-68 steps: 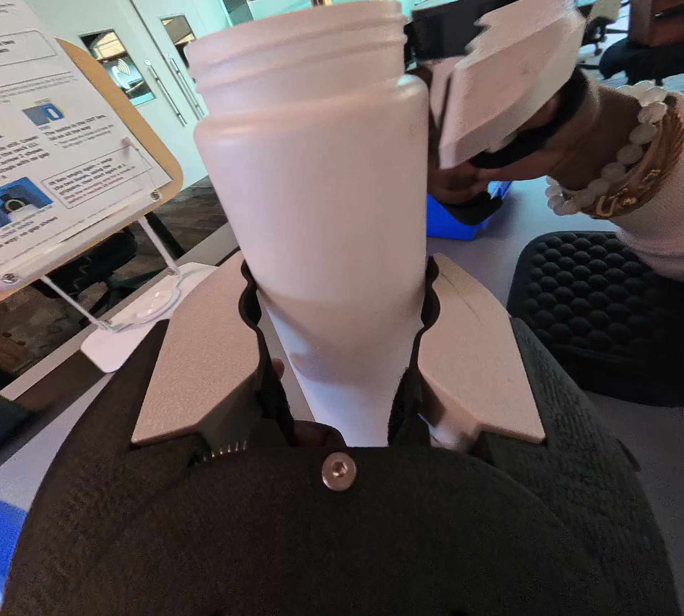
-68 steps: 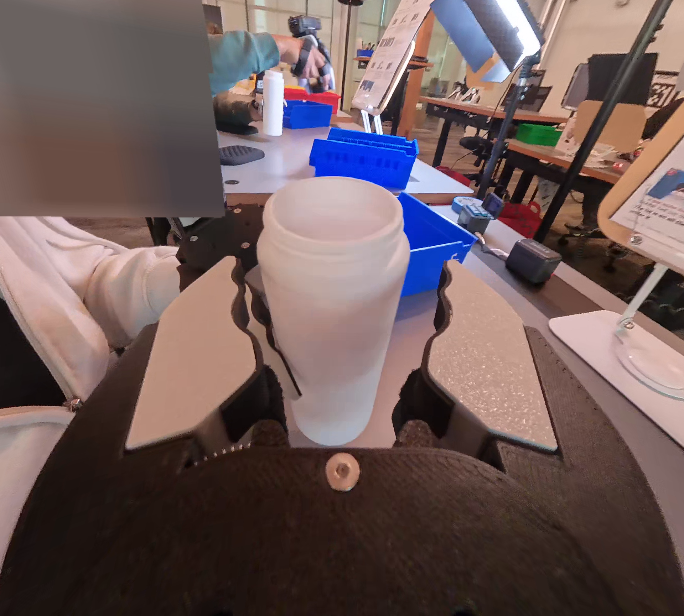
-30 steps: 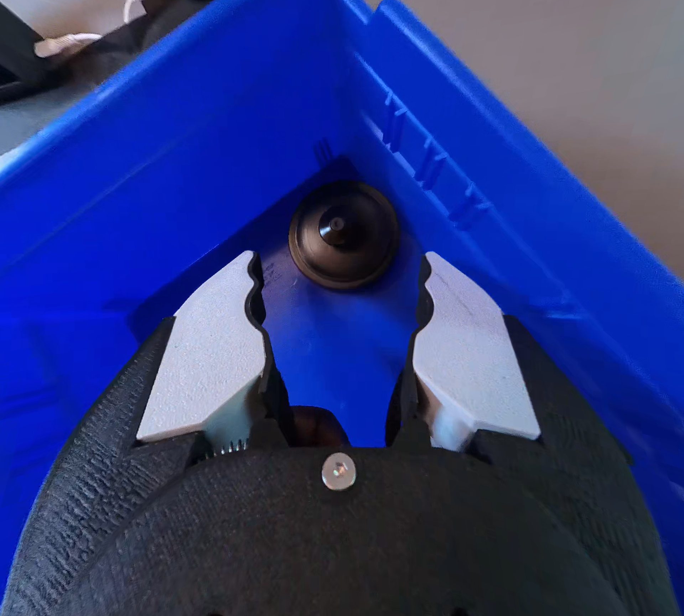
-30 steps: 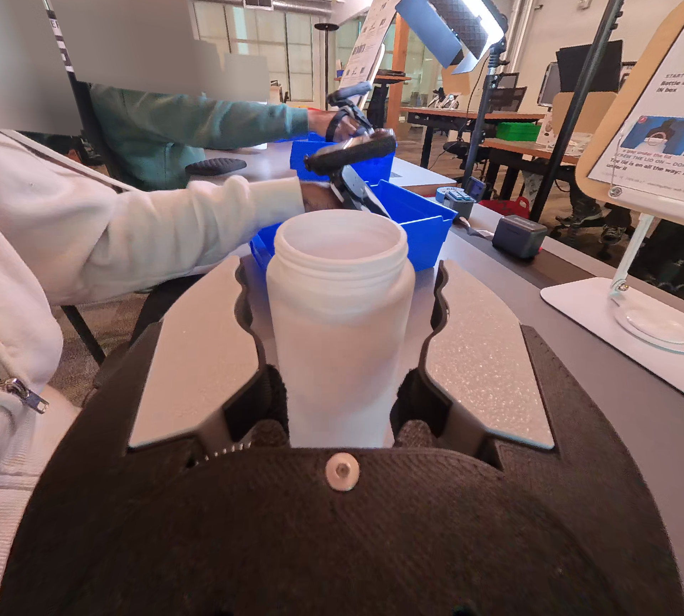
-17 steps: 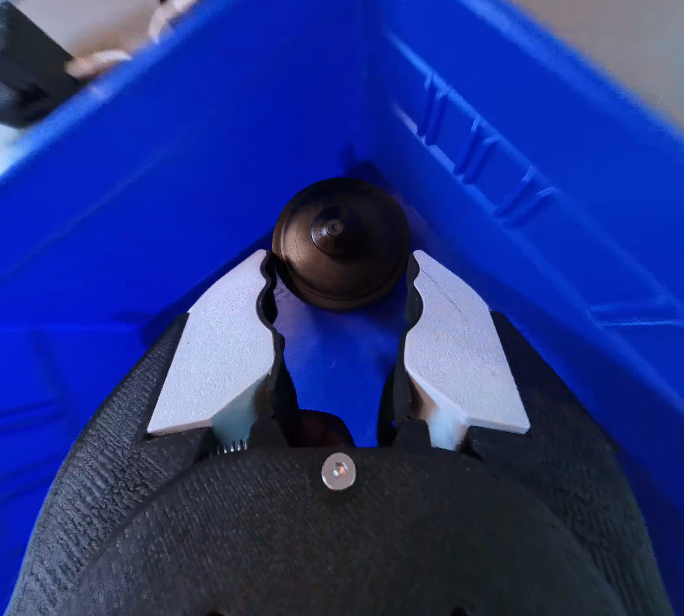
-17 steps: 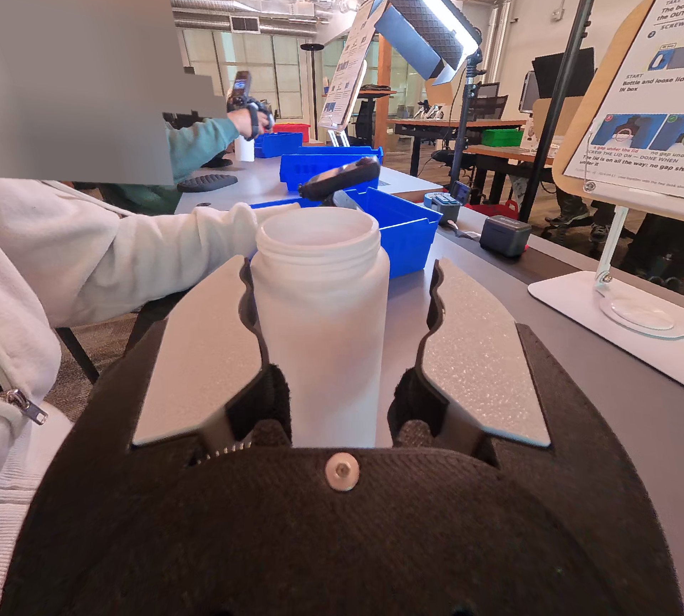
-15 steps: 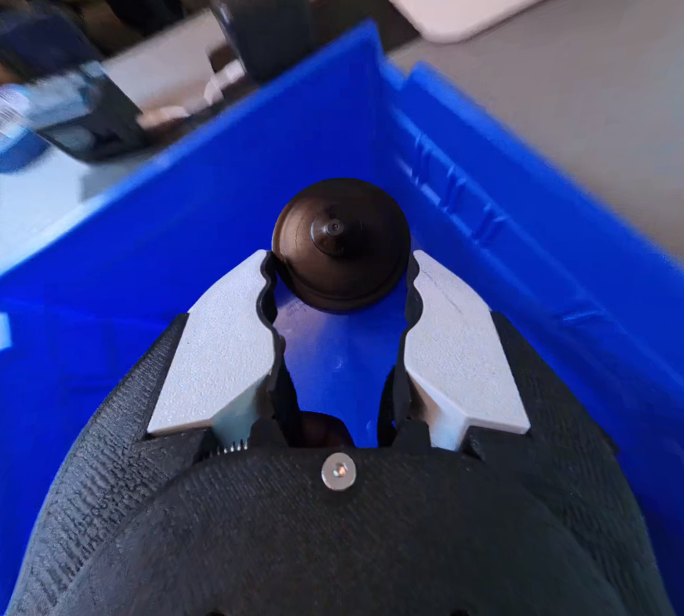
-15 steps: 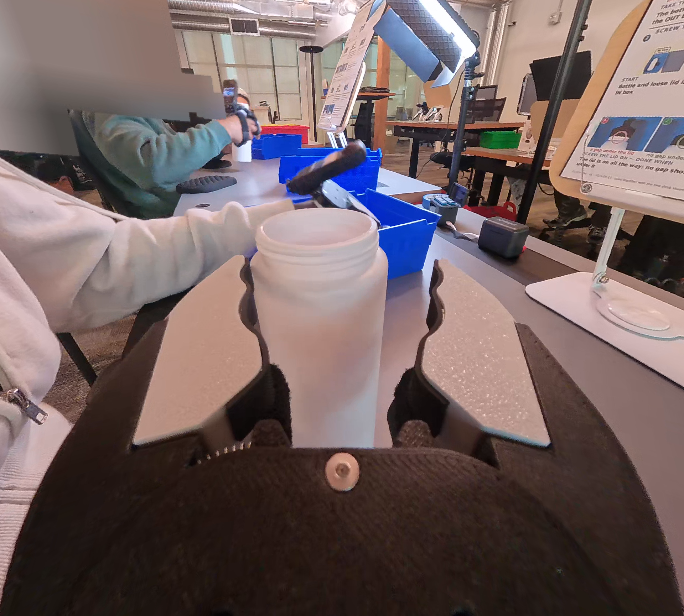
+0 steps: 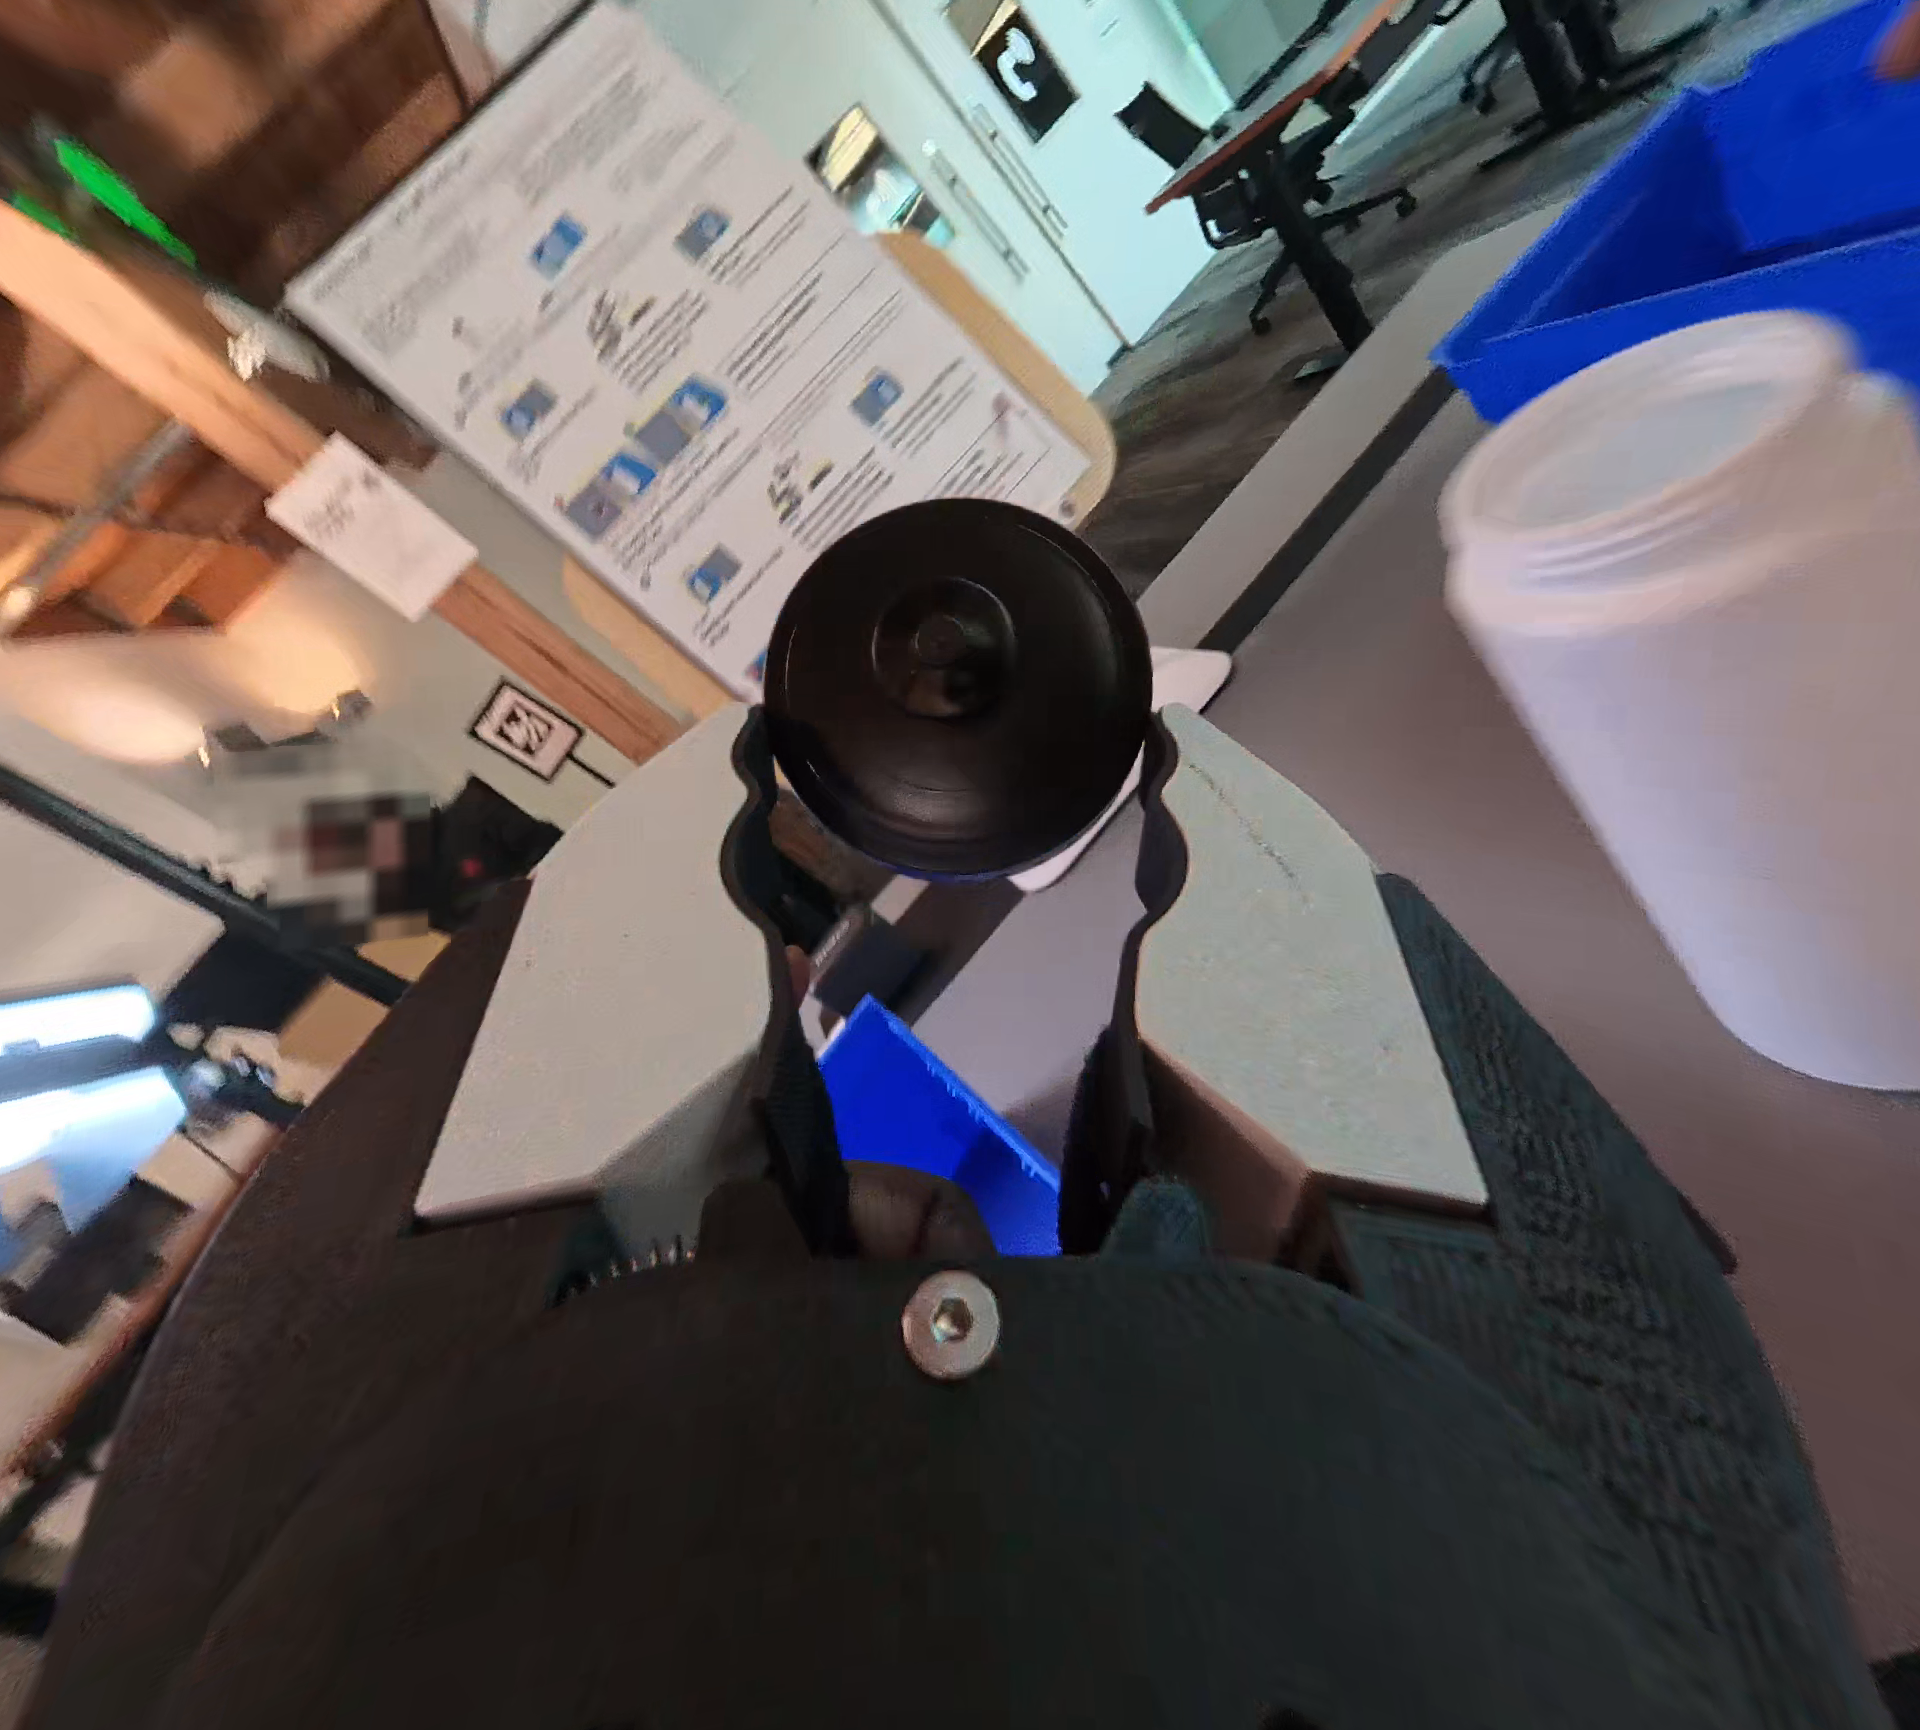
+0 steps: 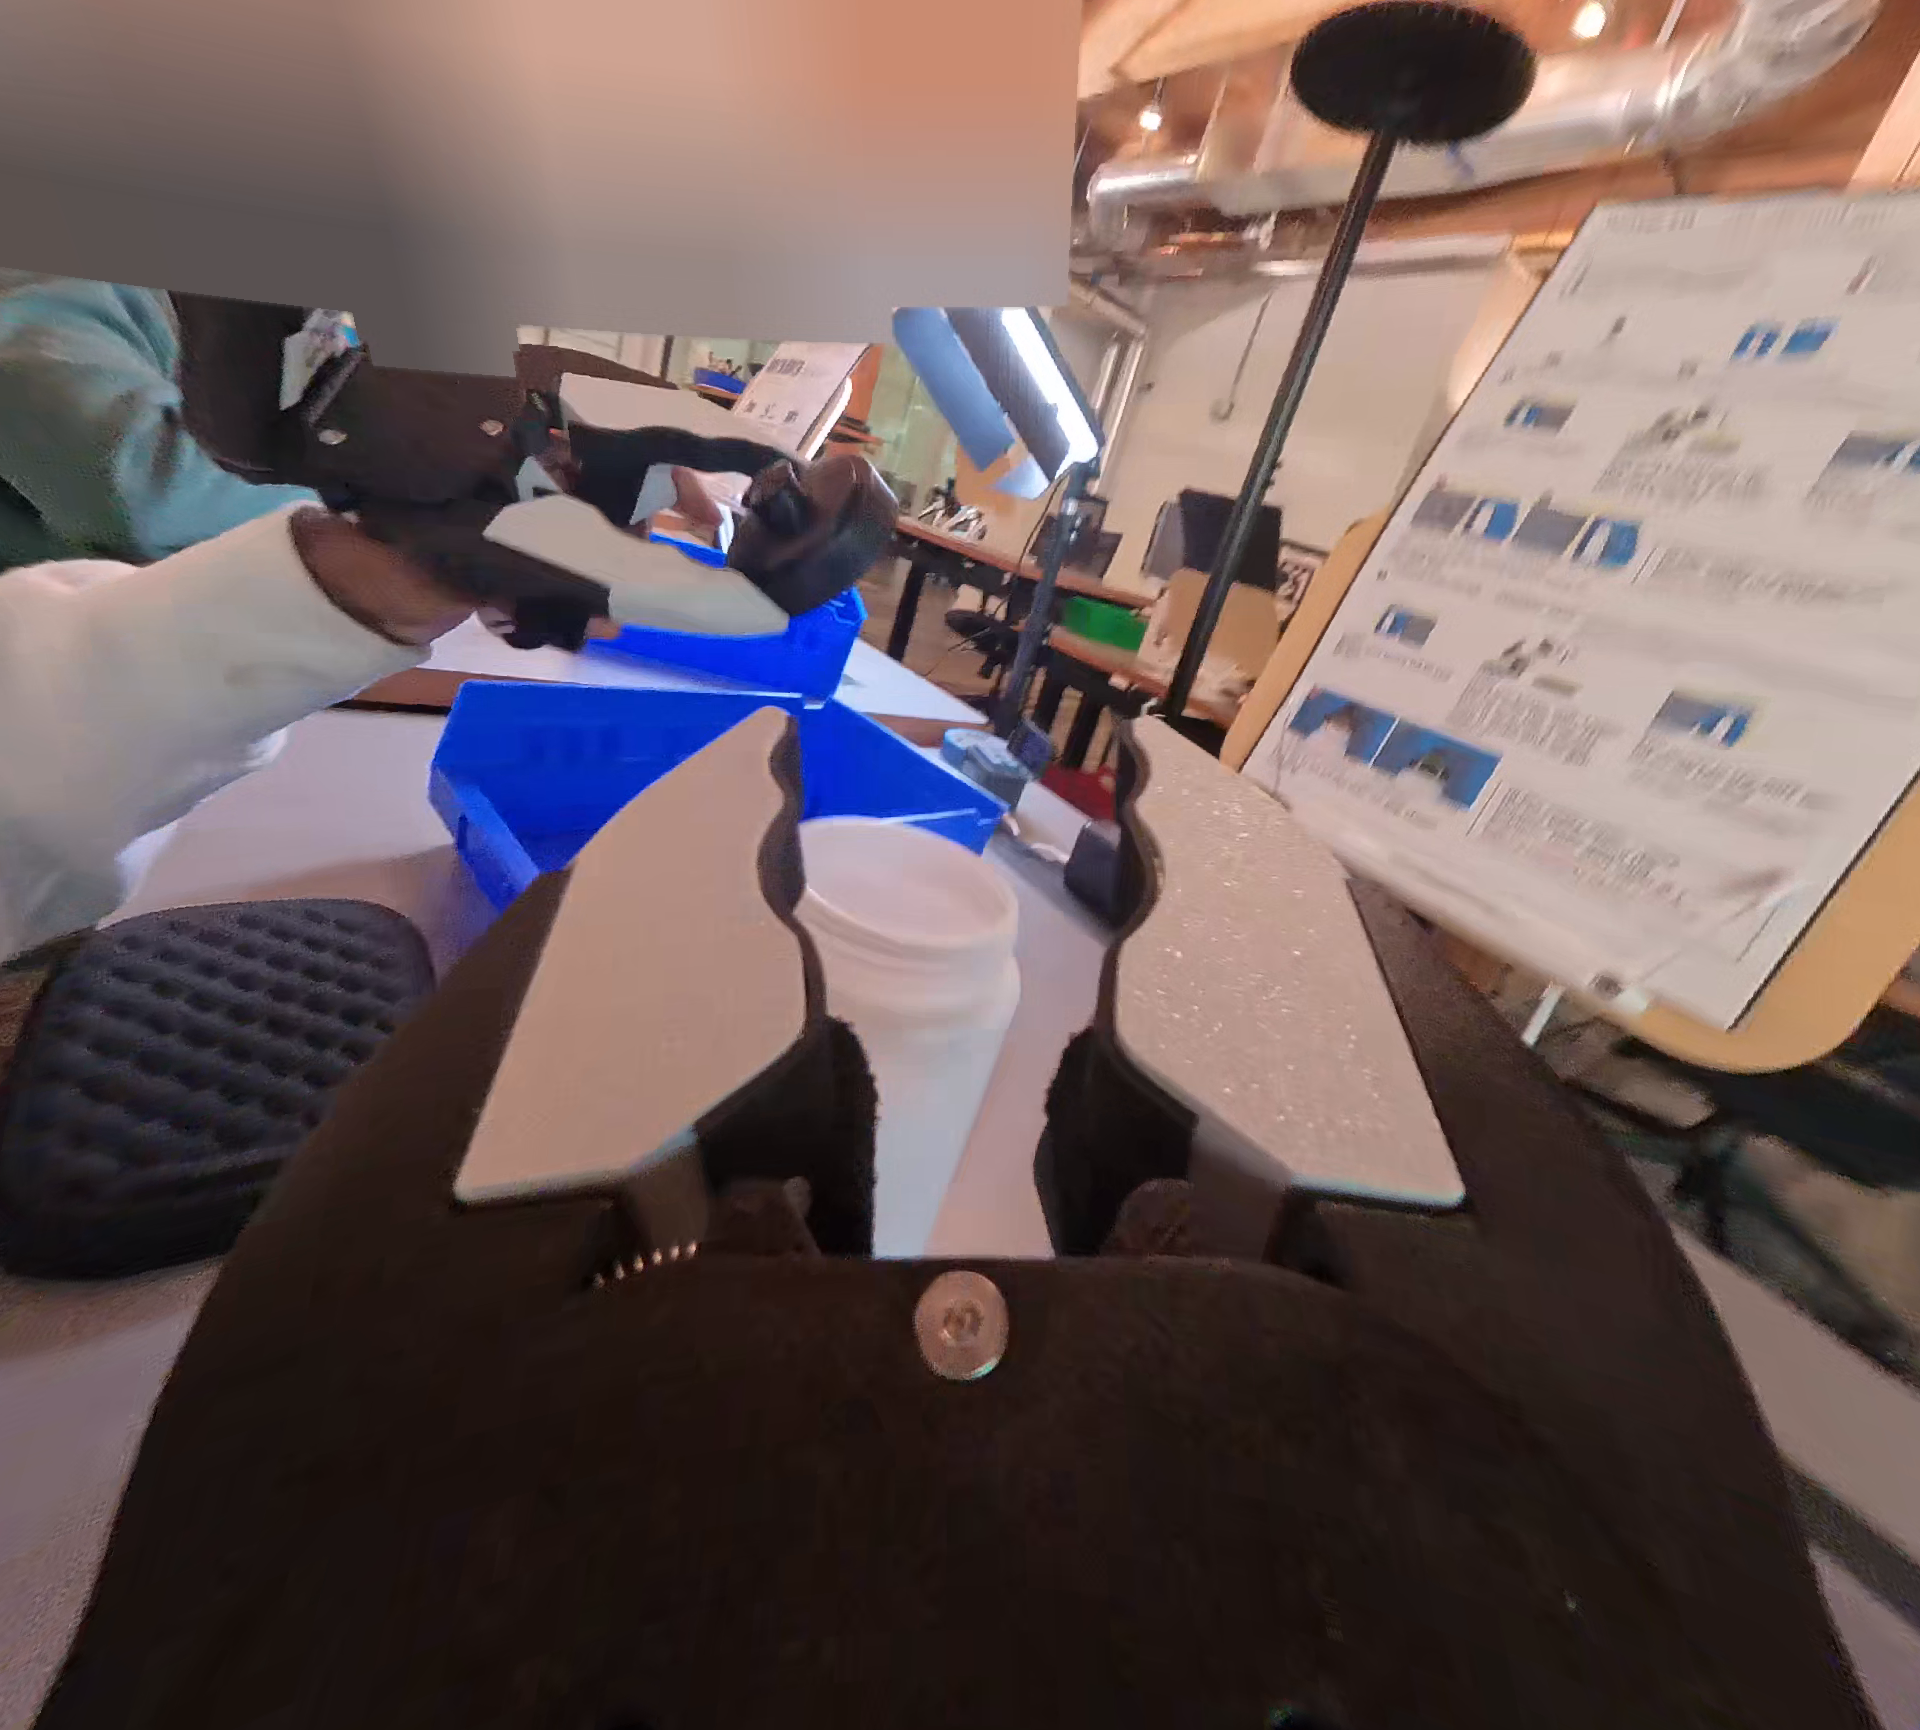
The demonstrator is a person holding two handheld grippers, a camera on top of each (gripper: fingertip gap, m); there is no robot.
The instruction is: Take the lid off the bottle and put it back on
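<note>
left tongs (image 9: 951,740) pinched the black lid (image 9: 956,688) by its rim, top toward the camera, for recapping; right tongs (image 10: 956,807) stood spread, empty, behind the open white bottle (image 10: 909,942) on the tabletop (image 9: 1351,724).

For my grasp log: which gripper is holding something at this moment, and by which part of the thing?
The left gripper pinches the black lid by its rim, at the fingertips. The right gripper is open and holds nothing.

Each camera rides close behind its own tool, facing forward (left view tilted, somewhat blurred). Both share the white bottle (image 9: 1704,693) on the tabletop (image 9: 1382,745) and seemingly one blue bin (image 10: 582,755).
</note>
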